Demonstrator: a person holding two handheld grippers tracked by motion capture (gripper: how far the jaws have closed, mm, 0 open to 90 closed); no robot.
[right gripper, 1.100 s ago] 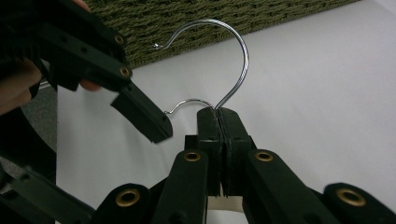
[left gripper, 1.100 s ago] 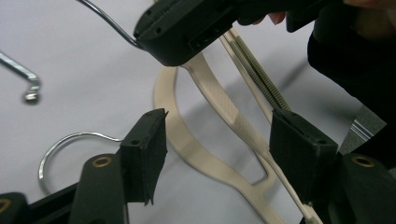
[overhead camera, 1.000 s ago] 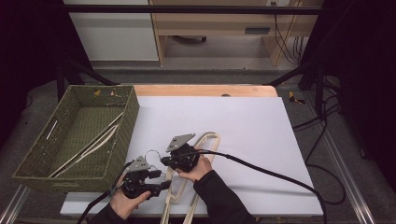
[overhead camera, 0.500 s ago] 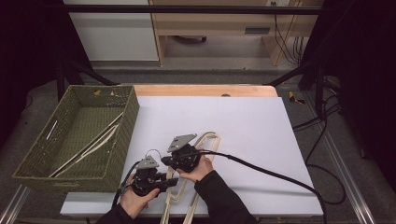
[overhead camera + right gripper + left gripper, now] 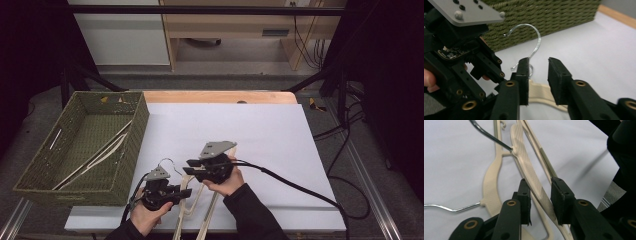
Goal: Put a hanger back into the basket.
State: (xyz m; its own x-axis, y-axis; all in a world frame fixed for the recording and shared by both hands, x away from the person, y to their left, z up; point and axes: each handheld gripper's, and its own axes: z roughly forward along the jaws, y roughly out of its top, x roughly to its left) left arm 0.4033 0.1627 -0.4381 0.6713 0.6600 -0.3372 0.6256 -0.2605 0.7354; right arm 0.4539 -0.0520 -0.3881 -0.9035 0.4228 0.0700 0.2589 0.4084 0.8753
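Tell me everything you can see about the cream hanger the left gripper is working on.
The cream hanger looks like plastic, with a ribbed, curved shoulder arm and a silver wire hook at its neck. It lies on the white table cover at the near edge, overlapping a second, similar hanger. The left gripper straddles its arm, one pad at each side; its jaws have just been closing, and whether they press yet is unclear.

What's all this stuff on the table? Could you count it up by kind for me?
Hand-held grippers: 2, left and right
Green woven basket: 1
Cream hangers on the white sheet: 2, one between the left jaws, one beside it
Cream hangers in the basket: at least 1, too blurred to separate
Total: at least 6
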